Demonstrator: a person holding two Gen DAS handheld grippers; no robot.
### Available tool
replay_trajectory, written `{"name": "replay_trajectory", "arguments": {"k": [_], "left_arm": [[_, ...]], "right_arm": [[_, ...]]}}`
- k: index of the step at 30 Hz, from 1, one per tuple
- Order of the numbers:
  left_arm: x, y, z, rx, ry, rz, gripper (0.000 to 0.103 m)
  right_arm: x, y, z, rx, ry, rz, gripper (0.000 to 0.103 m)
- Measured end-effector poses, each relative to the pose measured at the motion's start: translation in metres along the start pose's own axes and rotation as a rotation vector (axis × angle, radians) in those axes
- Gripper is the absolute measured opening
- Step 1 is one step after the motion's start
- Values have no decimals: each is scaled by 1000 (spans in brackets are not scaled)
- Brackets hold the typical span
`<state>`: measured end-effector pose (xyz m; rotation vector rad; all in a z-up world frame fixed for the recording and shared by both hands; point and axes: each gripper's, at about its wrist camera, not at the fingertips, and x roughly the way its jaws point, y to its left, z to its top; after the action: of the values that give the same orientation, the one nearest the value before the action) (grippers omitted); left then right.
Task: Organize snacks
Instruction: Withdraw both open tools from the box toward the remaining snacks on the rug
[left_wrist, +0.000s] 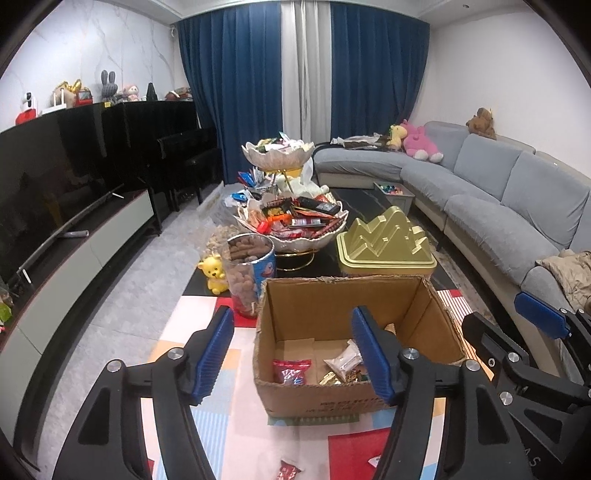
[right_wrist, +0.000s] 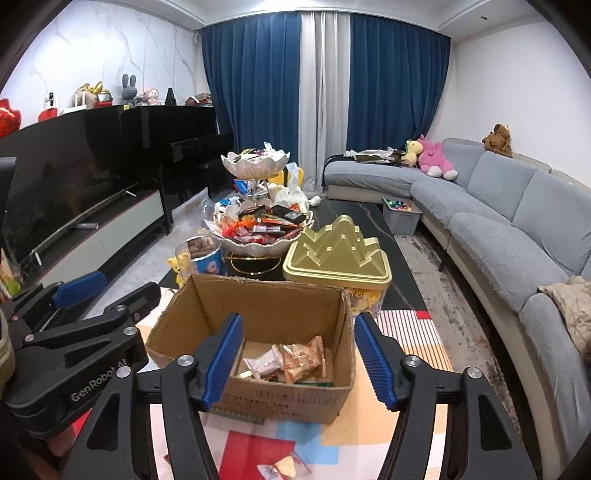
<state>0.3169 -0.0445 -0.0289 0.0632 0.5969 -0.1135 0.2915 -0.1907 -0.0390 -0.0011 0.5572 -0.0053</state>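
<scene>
While both my grippers hang just short of the cardboard box (left_wrist: 354, 332), the left gripper (left_wrist: 295, 354) and the right gripper (right_wrist: 301, 356) each stand with jaws apart and nothing between them, so I judge them free for the next pick. Inside the box lie a red packet (left_wrist: 291, 371) and some pale wrapped snacks (right_wrist: 291, 360), flat on the bottom, which suits a collecting bin with its top wide open. Loose packets (right_wrist: 284, 467) lie on the bright mat (right_wrist: 255, 443) near me, outside the box, and likely go in next. Behind it stand a tiered dish of sweets (left_wrist: 295, 225), a clear jar of brown snacks (left_wrist: 249, 273) and a gold tin (left_wrist: 386, 245), crowding its far edge. Open room lies on my side; the box's near wall is the edge to clear.
</scene>
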Motion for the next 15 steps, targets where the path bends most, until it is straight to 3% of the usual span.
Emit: {"name": "replay_trajectory", "arguments": {"k": [15], "left_arm": [[-23, 12, -24, 9, 4, 24, 77]], "right_arm": [[-17, 1, -19, 15, 26, -6, 67]]}}
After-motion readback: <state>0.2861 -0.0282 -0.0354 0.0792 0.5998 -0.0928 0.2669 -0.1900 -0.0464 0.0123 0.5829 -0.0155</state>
